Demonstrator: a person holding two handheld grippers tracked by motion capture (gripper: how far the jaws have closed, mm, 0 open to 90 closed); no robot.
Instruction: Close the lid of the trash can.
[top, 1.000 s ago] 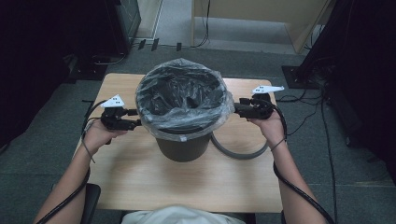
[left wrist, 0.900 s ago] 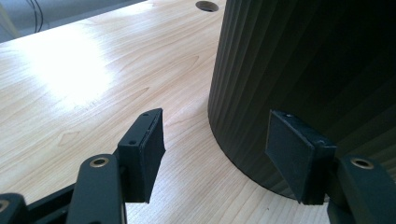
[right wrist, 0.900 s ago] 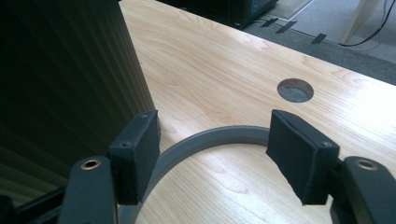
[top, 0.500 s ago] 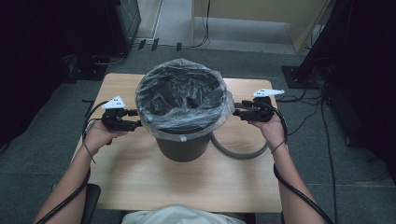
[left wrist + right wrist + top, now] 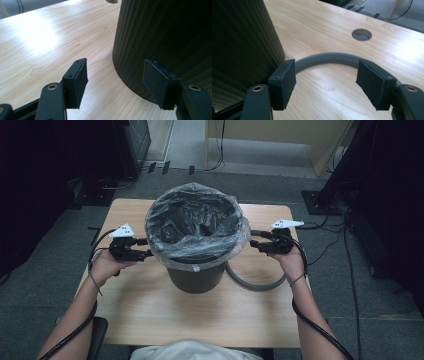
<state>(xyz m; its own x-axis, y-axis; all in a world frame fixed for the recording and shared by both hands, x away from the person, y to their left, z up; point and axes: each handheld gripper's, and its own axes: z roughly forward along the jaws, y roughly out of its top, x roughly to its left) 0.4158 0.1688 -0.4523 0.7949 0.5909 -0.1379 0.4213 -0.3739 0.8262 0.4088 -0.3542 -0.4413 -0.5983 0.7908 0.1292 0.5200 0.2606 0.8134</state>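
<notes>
Wooden table [image 5: 150, 305] carries a bin [image 5: 195, 275] with thin, slippery liner [image 5: 197, 227] (tears easily); left gripper [image 5: 145, 254] and right gripper [image 5: 253, 245] gape empty; pinch the overhanging film.

1. Lab or office test room: grey carpet tile floor [image 5: 60, 320].
2. Wooden desk [image 5: 150, 315] with cable port [image 5: 361, 34].
3. Black equipment stands [image 5: 345, 175] and loose cables [image 5: 345, 250], upper right of the frame.

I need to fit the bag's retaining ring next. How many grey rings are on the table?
1: the grey ring lies flat on the table, right of the bin, partly hidden behind it. Another could be hidden there.
</notes>
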